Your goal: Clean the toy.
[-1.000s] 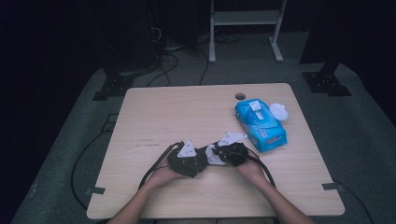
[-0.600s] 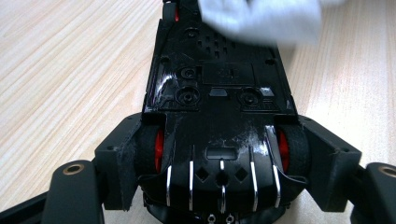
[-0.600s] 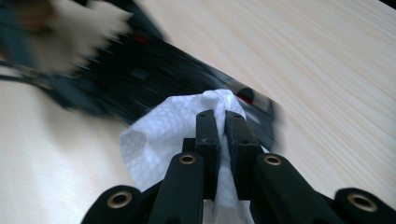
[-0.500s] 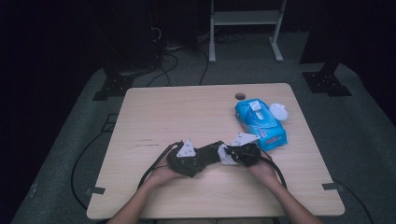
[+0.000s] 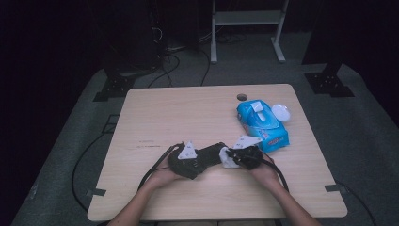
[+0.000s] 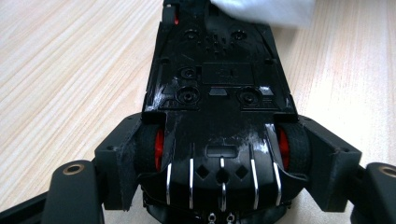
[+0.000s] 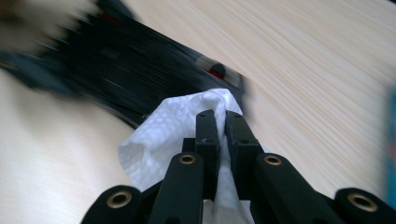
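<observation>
A black toy car (image 6: 219,116) is being clamped, underside up, by the left gripper (image 6: 219,158); a white wipe (image 7: 173,135) is being pinched against it by the right gripper (image 7: 215,122).

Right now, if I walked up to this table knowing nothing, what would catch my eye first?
Probably the black toy car, turned belly-up with red wheel hubs showing, clamped across its rear wheels by the left gripper near the table's front edge. Next, the white wipe pinched in the right gripper, pressed to the car's far end. Then the bright blue wet-wipe pack by the table's right edge, with a small white lid beside it.
</observation>
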Available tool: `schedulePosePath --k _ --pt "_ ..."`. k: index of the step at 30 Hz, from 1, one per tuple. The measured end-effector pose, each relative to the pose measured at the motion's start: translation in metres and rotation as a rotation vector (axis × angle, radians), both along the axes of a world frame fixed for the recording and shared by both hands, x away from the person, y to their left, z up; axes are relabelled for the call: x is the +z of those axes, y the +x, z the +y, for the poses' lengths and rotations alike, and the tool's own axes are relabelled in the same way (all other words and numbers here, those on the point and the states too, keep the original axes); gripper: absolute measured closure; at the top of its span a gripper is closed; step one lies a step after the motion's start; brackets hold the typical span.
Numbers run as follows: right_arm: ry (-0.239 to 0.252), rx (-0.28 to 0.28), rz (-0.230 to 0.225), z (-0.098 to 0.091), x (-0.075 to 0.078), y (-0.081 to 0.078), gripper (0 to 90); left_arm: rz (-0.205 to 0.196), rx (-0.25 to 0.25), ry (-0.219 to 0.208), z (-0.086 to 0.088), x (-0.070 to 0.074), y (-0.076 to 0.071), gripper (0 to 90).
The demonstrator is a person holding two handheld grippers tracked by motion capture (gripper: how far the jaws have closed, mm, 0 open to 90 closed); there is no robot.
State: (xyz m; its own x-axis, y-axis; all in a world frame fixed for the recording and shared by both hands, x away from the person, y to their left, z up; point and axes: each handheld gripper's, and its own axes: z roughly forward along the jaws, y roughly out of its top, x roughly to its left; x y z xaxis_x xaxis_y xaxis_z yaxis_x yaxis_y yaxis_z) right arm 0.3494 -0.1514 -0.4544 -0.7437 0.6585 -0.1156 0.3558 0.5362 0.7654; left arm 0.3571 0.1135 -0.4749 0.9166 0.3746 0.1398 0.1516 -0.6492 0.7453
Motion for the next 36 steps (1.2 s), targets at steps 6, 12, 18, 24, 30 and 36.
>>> schedulePosePath --k 6,12,18,24,30,36 --pt "0.025 -0.017 0.021 -0.002 0.0 0.0 84.4 0.004 0.002 0.014 0.0 -0.002 0.001 24.8" --pt "0.043 0.073 0.001 0.016 0.003 -0.01 84.4 0.001 0.003 0.009 0.001 -0.002 0.001 24.8" --pt "0.037 -0.015 0.04 -0.002 -0.003 0.002 84.4 -0.001 0.001 0.0 0.0 0.0 0.0 24.8" --pt "0.105 0.085 0.045 0.018 0.004 -0.009 84.4 0.007 -0.002 0.01 -0.001 -0.002 0.001 24.8" --pt "0.059 0.083 0.035 0.024 0.002 -0.007 84.4 -0.005 -0.007 0.004 -0.002 0.0 0.0 24.8" --pt "0.069 -0.039 0.078 -0.001 0.001 0.012 84.4 -0.003 -0.01 0.001 -0.001 0.0 0.0 24.8"
